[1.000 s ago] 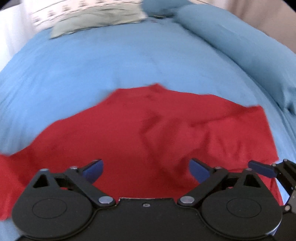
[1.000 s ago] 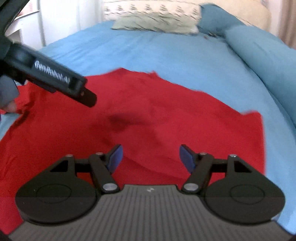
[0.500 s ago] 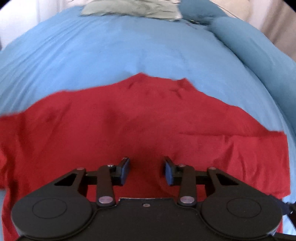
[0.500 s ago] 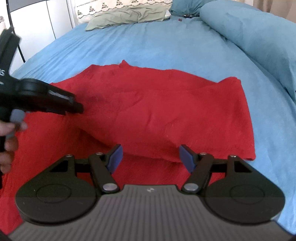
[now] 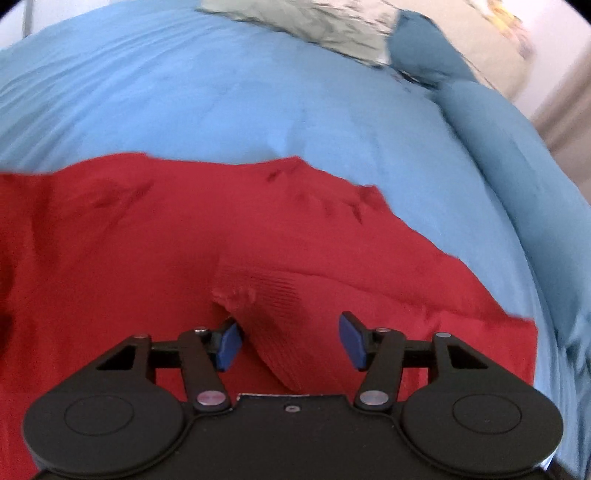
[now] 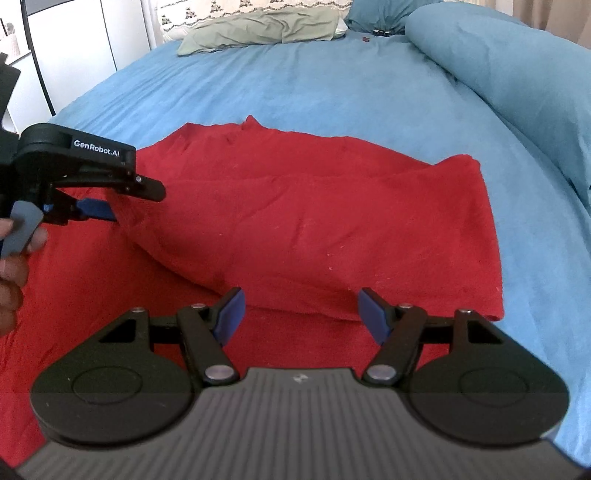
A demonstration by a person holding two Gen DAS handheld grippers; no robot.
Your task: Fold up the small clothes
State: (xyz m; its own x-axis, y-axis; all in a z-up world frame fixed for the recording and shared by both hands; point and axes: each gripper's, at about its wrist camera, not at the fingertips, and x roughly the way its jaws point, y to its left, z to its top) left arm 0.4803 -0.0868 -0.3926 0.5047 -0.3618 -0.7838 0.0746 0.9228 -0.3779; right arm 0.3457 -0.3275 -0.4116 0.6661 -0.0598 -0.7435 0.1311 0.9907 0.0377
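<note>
A red garment (image 6: pixel 314 221) is being seen spread across the bed, partly folded: its right portion is lying doubled over the lower layer, with a raised ridge (image 5: pixel 266 295) of ribbed fabric bunched near its middle.

The red garment (image 6: pixel 314 221) runs off the left edge, and the pillows (image 5: pixel 314 26) are motion-blurred.

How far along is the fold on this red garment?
One fold looks done: the red cloth garment has a layer doubled over on the blue bedsheet. The left gripper is open around a raised fold; the right gripper is open, hovering. Further folds remain.
</note>
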